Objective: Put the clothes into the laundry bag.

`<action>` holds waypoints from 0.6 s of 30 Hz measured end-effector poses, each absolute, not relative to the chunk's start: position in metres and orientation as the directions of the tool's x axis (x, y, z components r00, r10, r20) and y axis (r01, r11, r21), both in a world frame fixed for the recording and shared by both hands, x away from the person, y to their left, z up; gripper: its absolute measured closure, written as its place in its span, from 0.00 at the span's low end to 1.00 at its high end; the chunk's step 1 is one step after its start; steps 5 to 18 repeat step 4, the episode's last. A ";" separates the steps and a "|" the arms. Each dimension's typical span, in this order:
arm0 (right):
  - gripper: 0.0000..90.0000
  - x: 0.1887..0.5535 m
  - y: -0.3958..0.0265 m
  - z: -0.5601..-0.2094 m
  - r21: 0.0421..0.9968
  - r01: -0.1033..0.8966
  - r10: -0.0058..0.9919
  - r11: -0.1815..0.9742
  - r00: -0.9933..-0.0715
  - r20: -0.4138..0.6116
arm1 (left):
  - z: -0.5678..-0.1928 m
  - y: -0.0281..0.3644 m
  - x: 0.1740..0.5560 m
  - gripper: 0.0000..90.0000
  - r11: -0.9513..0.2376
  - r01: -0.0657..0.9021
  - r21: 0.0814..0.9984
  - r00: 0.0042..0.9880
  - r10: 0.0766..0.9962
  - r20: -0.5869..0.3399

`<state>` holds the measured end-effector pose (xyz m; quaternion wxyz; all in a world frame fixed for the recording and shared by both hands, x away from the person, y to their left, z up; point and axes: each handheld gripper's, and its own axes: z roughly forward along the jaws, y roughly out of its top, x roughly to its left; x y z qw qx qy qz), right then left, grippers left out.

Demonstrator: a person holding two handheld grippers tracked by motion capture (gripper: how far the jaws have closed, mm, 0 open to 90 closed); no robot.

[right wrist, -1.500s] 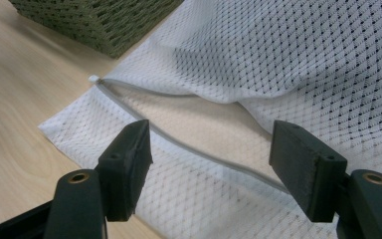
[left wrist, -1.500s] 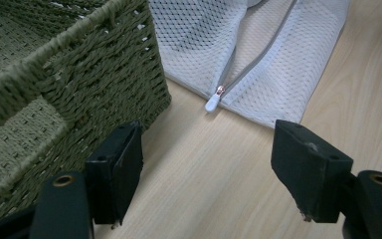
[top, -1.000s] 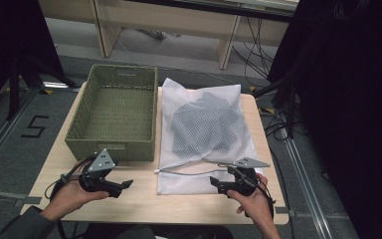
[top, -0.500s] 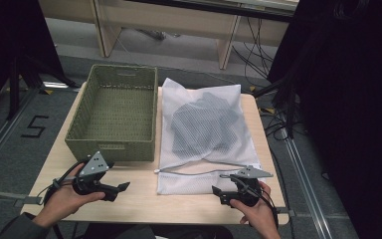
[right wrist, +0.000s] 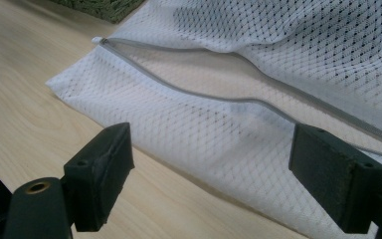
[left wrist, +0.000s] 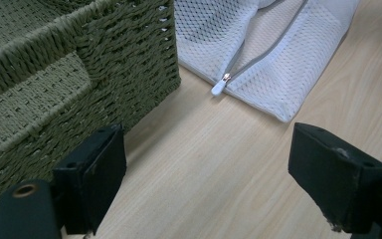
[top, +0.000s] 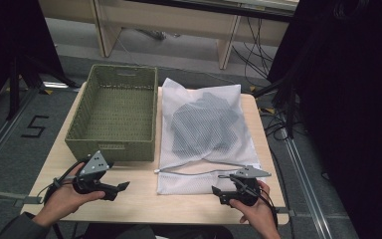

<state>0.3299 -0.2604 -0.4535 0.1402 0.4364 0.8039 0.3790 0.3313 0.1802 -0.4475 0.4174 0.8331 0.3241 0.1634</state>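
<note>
Not started: mesh bag (top: 206,129) with clothes inside lies flat on counter (top: 144,196), zip (left wrist: 220,85) ahead of left fingers (left wrist: 92,181), hem just past right fingers (right wrist: 99,174), both released, basket (top: 114,117) empty.

My left tongs (top: 122,187) are black, with a grey three-cornered plate (top: 95,163) on top, dotted with small holes, and a black cable (top: 59,178) behind. My right tongs (top: 216,190) match. Each square jaw pad (left wrist: 92,179) is worn at its edges, beside a brass-ringed screw hole (left wrist: 25,190). A grey sleeve (top: 22,226) sits behind the left tongs.
</note>
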 end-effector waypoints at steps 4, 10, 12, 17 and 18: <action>0.21 0.330 -0.261 -0.454 0.732 0.593 0.808 0.335 -0.581 0.101 | -0.448 0.180 0.331 0.17 -0.440 0.415 0.797 0.738 0.674 -0.012; 0.21 0.330 -0.261 -0.454 0.732 0.593 0.808 0.335 -0.581 0.101 | -0.448 0.180 0.331 0.17 -0.440 0.415 0.797 0.738 0.674 -0.012; 0.21 0.330 -0.261 -0.454 0.732 0.593 0.808 0.335 -0.581 0.101 | -0.448 0.180 0.331 0.17 -0.440 0.415 0.797 0.738 0.674 -0.012; 0.21 0.330 -0.261 -0.454 0.732 0.593 0.808 0.335 -0.581 0.101 | -0.448 0.180 0.331 0.17 -0.440 0.415 0.797 0.738 0.674 -0.012; 0.21 0.330 -0.261 -0.454 0.732 0.593 0.808 0.335 -0.581 0.101 | -0.448 0.180 0.331 0.17 -0.440 0.415 0.797 0.738 0.674 -0.012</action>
